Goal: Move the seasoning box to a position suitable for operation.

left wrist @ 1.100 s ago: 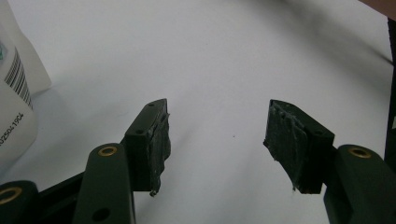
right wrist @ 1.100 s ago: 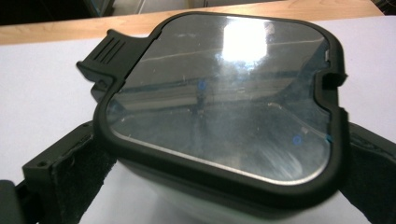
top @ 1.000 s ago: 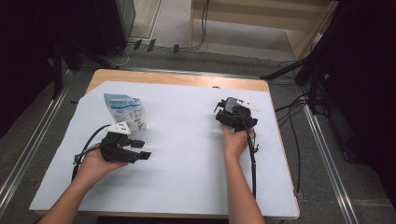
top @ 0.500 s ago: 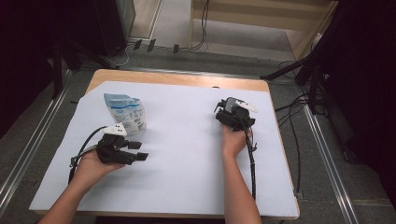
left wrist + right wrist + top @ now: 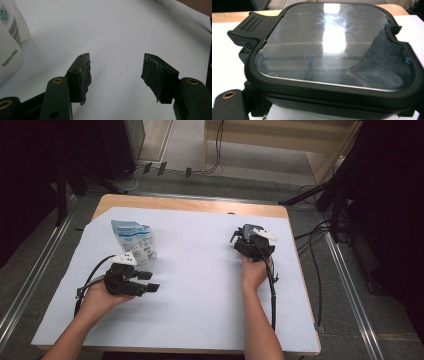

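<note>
Gripping a dark lidded container (image 5: 332,60) at the bench's (image 5: 200,330) far right, right hand-held gripper (image 5: 252,245) closed on its near edge.
Left hand-held gripper (image 5: 117,75) hangs low with jaws spread wide, nothing between them, bare white sheet (image 5: 200,270) ahead (plenty of room centre and front). White printed pouch (image 5: 134,240) stands just beyond it, apart. Container sits near the sheet's right edge, well apart from the pouch.
</note>
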Motion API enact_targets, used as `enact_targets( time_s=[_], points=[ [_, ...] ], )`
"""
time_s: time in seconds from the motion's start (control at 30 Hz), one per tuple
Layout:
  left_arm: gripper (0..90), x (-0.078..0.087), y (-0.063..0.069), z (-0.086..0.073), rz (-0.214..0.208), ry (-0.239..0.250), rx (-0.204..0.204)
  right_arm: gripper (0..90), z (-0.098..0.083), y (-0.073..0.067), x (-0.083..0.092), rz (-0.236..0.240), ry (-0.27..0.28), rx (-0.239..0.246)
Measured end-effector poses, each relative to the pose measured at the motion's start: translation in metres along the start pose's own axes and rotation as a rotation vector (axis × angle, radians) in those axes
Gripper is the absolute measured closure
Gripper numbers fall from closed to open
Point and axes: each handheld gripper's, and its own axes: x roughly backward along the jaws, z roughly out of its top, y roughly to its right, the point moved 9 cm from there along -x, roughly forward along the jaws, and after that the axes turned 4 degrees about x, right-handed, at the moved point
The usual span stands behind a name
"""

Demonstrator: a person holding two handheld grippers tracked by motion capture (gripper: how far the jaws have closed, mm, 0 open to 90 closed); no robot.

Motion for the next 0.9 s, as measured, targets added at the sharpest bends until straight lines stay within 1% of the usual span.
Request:
enact_targets(
  time_s=[0.03, 0.07, 0.2, 0.27, 0.3, 0.37, 0.4, 0.43, 0.47, 0.53, 0.6, 0.67, 0.7, 0.73, 0.77, 0.9],
  points=[
    [40.7, -0.001, 0.0, 0.0, -0.003, 0.001, 0.0, 11.1, 0.0, 0.0, -0.001, 0.006, -0.002, -0.004],
    [40.7, 0.0, 0.001, 0.0, -0.009, 0.0, 0.001, 9.1, -0.002, -0.001, -0.003, 0.02, -0.007, -0.025],
    [40.7, 0.0, 0.001, 0.001, -0.004, 0.002, -0.002, 8.9, -0.003, -0.001, -0.007, 0.023, -0.011, -0.047],
    [40.7, 0.0, 0.0, 0.0, 0.0, -0.001, -0.003, 11.5, -0.003, -0.001, -0.004, 0.006, -0.017, -0.026],
    [40.7, 0.0, -0.001, 0.0, 0.0, 0.003, 0.001, 12.5, -0.002, 0.0, -0.003, 0.001, -0.016, -0.006],
    [40.7, 0.0, -0.001, 0.0, -0.001, 0.004, 0.004, 14.0, -0.002, 0.0, -0.002, 0.0, -0.014, 0.0],
    [40.7, 0.0, -0.001, 0.001, -0.001, 0.005, 0.004, 15.2, 0.0, 0.002, 0.0, -0.007, -0.001, 0.011],
    [40.7, 0.0, -0.001, 0.001, 0.0, 0.005, 0.004, 15.6, 0.001, 0.003, 0.001, -0.003, 0.0, 0.007],
    [40.7, 0.0, -0.001, 0.001, 0.0, 0.004, 0.0, 15.9, 0.002, 0.005, 0.002, 0.013, -0.003, -0.01],
    [40.7, 0.0, -0.001, 0.001, 0.004, 0.001, 0.0, 16.0, 0.002, 0.006, 0.003, 0.017, -0.006, -0.007],
    [40.7, 0.0, 0.0, 0.001, -0.002, 0.005, 0.002, 16.2, 0.002, 0.006, 0.004, 0.021, -0.011, 0.001],
    [40.6, 0.0, -0.001, 0.002, -0.005, 0.005, 0.006, 16.3, 0.002, 0.004, 0.006, 0.038, -0.017, 0.004],
    [40.6, 0.0, 0.0, 0.002, -0.016, 0.008, 0.016, 16.3, 0.002, 0.003, 0.006, 0.045, -0.019, 0.002],
    [40.6, 0.0, 0.0, 0.002, -0.016, 0.008, 0.016, 16.3, 0.002, 0.003, 0.006, 0.045, -0.019, 0.002],
    [40.6, 0.001, 0.0, 0.004, -0.036, 0.026, 0.029, 16.3, 0.003, 0.0, 0.009, 0.056, -0.024, 0.01],
    [40.6, 0.002, -0.001, 0.004, -0.027, 0.026, 0.025, 16.3, 0.006, -0.003, 0.02, 0.084, -0.025, 0.019]
  ],
)
